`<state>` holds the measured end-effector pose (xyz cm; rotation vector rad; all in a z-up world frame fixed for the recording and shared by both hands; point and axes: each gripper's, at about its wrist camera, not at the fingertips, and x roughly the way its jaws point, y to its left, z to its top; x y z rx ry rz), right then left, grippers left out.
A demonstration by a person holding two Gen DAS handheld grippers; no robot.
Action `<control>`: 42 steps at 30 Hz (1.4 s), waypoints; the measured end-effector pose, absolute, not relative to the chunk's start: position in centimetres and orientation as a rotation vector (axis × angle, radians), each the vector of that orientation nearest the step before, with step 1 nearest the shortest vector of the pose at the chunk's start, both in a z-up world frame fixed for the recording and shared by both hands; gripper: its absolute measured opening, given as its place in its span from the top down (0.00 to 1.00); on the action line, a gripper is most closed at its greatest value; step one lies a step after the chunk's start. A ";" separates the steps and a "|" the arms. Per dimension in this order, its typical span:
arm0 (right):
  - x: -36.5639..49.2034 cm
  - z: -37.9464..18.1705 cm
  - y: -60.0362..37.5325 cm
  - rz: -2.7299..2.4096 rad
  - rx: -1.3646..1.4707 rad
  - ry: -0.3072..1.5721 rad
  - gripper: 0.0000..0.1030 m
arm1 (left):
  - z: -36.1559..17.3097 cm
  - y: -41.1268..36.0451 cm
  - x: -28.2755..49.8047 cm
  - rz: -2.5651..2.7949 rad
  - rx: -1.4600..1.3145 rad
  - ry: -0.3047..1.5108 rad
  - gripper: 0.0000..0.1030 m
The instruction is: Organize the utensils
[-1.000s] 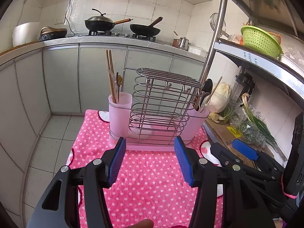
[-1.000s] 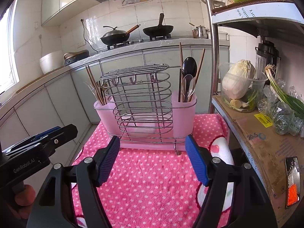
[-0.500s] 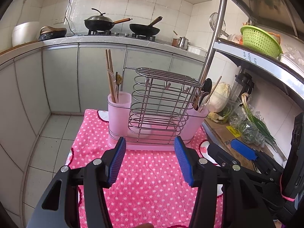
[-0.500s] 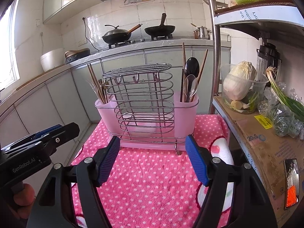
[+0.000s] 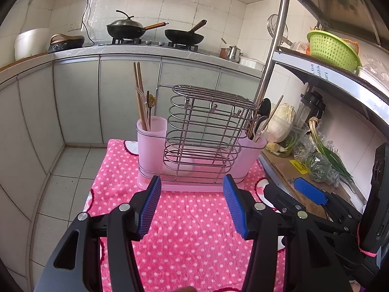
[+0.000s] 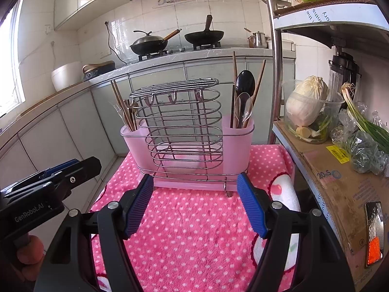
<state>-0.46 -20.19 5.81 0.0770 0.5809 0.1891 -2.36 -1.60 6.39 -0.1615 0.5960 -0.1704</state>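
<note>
A pink utensil holder with a wire rack [image 5: 199, 141] [image 6: 184, 131] stands on a pink dotted cloth [image 5: 189, 223] [image 6: 194, 228]. Its left cup holds chopsticks [image 5: 140, 97] [image 6: 121, 107]. Its right cup holds a black spoon [image 6: 245, 80], a clear spoon [image 6: 243, 107] and chopsticks [image 5: 261, 119]. My left gripper [image 5: 192, 203] is open and empty, just in front of the holder. My right gripper [image 6: 195, 200] is open and empty, also in front of the holder. Each gripper shows at the edge of the other's view, the right one [image 5: 308, 192] and the left one [image 6: 48, 177].
A shelf unit with a steel post [image 6: 274, 60] stands close on the right, with a cabbage tub [image 6: 308, 107], greens [image 6: 364, 131], a blender [image 5: 312, 108] and a green basket [image 5: 333, 48]. Cabinets and a stove with two woks [image 5: 155, 30] lie behind. Tiled floor [image 5: 65, 170] lies left.
Both grippers have drawn back slightly from the holder, so it looks a little smaller and higher. Both stay open and empty.
</note>
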 end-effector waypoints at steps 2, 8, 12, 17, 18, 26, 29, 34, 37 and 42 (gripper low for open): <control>-0.5 5.8 -20.2 0.190 0.077 0.582 0.30 | 6.4 -1.7 -2.3 -0.169 -0.161 0.596 0.49; -0.5 5.7 -20.0 0.192 0.076 0.584 0.30 | 6.2 -1.7 -2.3 -0.171 -0.160 0.599 0.49; -0.4 5.7 -20.0 0.191 0.074 0.585 0.30 | 6.2 -1.7 -2.3 -0.173 -0.161 0.600 0.49; -0.5 5.6 -19.9 0.194 0.071 0.588 0.30 | 6.2 -1.8 -2.4 -0.172 -0.158 0.602 0.49; -0.5 5.6 -19.9 0.195 0.071 0.588 0.30 | 6.2 -1.8 -2.3 -0.172 -0.158 0.602 0.49; -0.3 5.6 -20.0 0.188 0.067 0.592 0.30 | 6.2 -1.8 -2.2 -0.172 -0.161 0.606 0.49; -0.3 5.6 -20.2 0.187 0.068 0.592 0.30 | 6.1 -1.8 -2.2 -0.172 -0.160 0.605 0.49; 0.1 5.3 -20.2 0.184 0.066 0.601 0.30 | 5.9 -1.7 -2.0 -0.172 -0.163 0.612 0.49; 0.3 5.2 -20.2 0.185 0.065 0.607 0.30 | 5.8 -1.6 -1.8 -0.170 -0.165 0.618 0.49; 0.6 5.0 -20.0 0.186 0.057 0.614 0.30 | 5.6 -1.7 -1.5 -0.170 -0.162 0.620 0.49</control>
